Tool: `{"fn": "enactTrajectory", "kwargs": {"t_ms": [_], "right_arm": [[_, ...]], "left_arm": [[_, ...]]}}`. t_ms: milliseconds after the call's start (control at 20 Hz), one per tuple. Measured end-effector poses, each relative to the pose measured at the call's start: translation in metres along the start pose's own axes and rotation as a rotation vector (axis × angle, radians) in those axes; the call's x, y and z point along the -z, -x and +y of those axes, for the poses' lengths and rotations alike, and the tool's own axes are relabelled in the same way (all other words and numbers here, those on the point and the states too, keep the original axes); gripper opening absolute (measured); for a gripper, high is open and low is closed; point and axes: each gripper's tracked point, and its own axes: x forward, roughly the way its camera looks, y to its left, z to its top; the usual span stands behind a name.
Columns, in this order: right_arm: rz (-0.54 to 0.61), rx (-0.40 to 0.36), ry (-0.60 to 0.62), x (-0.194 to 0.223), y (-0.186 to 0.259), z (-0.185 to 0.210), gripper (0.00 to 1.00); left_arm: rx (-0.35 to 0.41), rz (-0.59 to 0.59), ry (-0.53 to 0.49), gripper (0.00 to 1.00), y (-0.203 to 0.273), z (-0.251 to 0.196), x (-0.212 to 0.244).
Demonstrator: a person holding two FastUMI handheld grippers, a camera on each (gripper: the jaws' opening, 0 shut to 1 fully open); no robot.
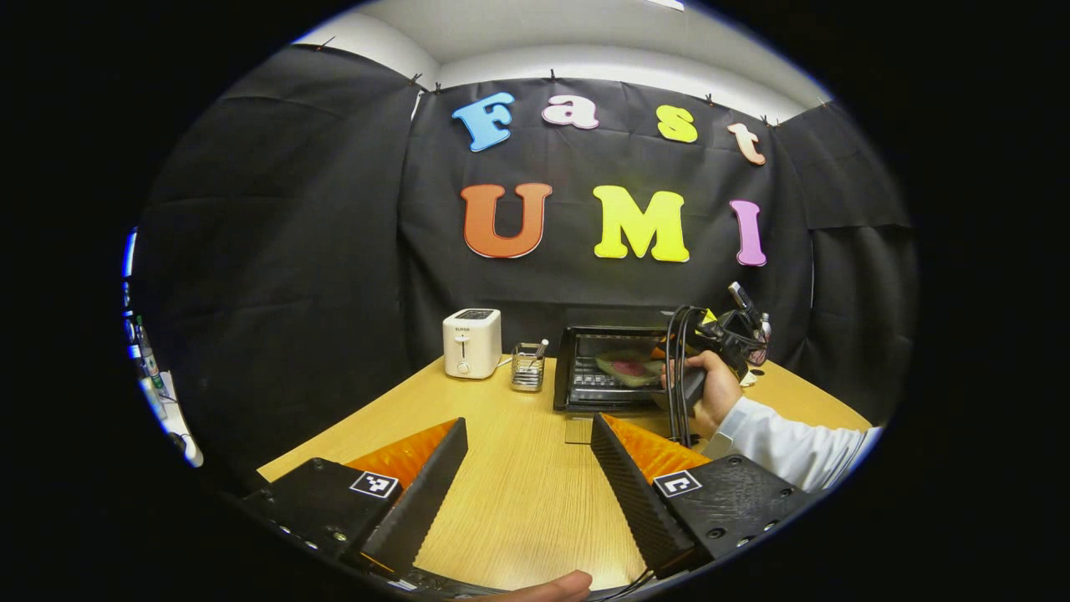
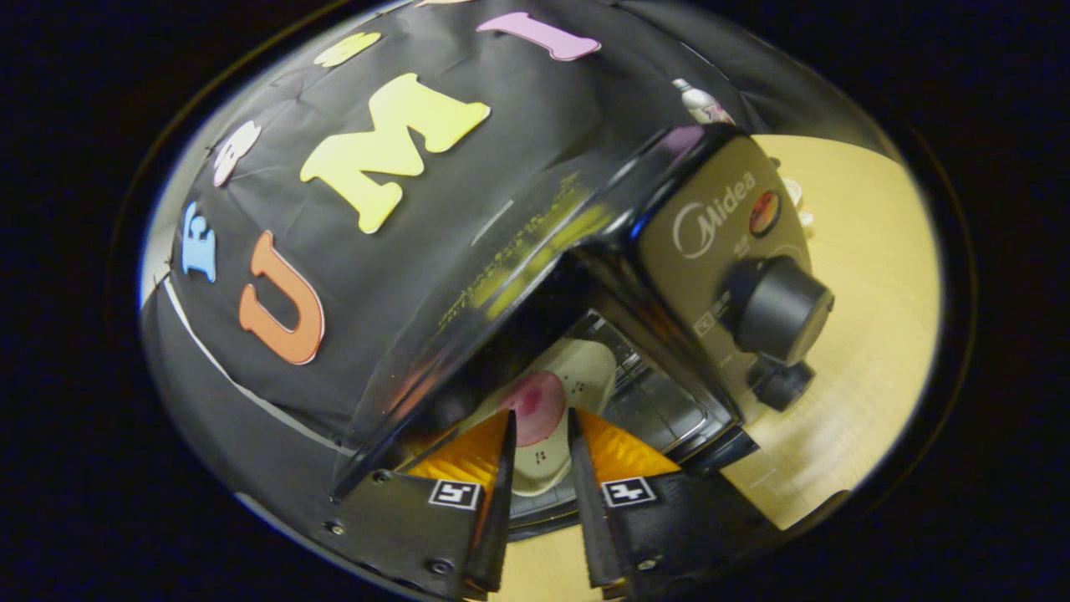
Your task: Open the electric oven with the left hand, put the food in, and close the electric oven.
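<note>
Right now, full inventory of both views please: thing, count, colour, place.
table: 1, light wood, under everything
electric oven: 1, black, back centre of table, door open
oven knobs: 2, black, on the oven's grey control panel
food: 1, pink on a pale tray, inside the oven
toaster: 1, white, left of the oven
wire holder: 1, metal, between toaster and oven
left tool: 1, open over the table, holding nothing
right tool: 1, at the oven mouth, fingers either side of the food tray
hand: 1, white sleeve, holding the right tool
</note>
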Motion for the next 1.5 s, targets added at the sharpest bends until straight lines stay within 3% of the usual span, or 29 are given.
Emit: {"fn": "enactTrajectory", "kwargs": {"t_ms": [50, 100, 200, 250, 300, 450, 650, 700, 950, 1000, 1050, 1250, 1500], "right_arm": [[-0.005, -0.005, 0.035, 0.001, 0.008, 0.002, 0.48], [-0.016, -0.012, 0.070, -0.001, 0.022, 0.001, 0.55], [-0.044, -0.019, 0.144, -0.007, 0.045, 0.002, 0.63], [-0.052, -0.020, 0.177, -0.010, 0.057, 0.002, 0.80], [-0.069, -0.033, 0.201, -0.014, 0.072, 0.004, 0.79], [-0.111, -0.080, 0.281, -0.030, 0.120, 0.015, 0.94], [-0.241, -0.119, 0.421, -0.068, 0.193, 0.031, 1.00], [-0.264, -0.133, 0.459, -0.075, 0.213, 0.037, 0.95], [-0.382, -0.115, 0.635, -0.115, 0.297, 0.038, 0.95], [-0.391, -0.103, 0.656, -0.121, 0.312, 0.033, 1.00], [-0.406, -0.088, 0.672, -0.129, 0.324, 0.028, 0.96], [-0.479, -0.079, 0.715, -0.151, 0.370, 0.018, 0.96], [-0.484, -0.060, 0.769, -0.157, 0.403, -0.006, 0.96]], "left_arm": [[0.000, 0.001, -0.003, 0.95, 0.000, -0.001, -0.001], [0.004, 0.000, -0.006, 0.95, 0.001, -0.003, -0.002], [0.020, 0.008, -0.010, 0.95, 0.000, -0.009, -0.001], [0.027, 0.016, -0.015, 0.95, -0.001, -0.012, 0.000], [0.034, 0.022, -0.020, 0.95, -0.001, -0.016, 0.000], [0.054, 0.046, -0.030, 0.95, -0.008, -0.027, 0.005], [0.090, 0.115, -0.035, 0.95, -0.024, -0.048, 0.025], [0.099, 0.130, -0.041, 0.95, -0.029, -0.054, 0.031], [0.222, 0.259, 0.009, 0.95, -0.058, -0.106, 0.076], [0.239, 0.295, 0.009, 0.95, -0.063, -0.114, 0.087], [0.252, 0.324, 0.004, 0.94, -0.069, -0.123, 0.098], [0.292, 0.415, -0.018, 0.94, -0.089, -0.151, 0.130], [0.293, 0.491, -0.035, 0.95, -0.114, -0.172, 0.157]]}}
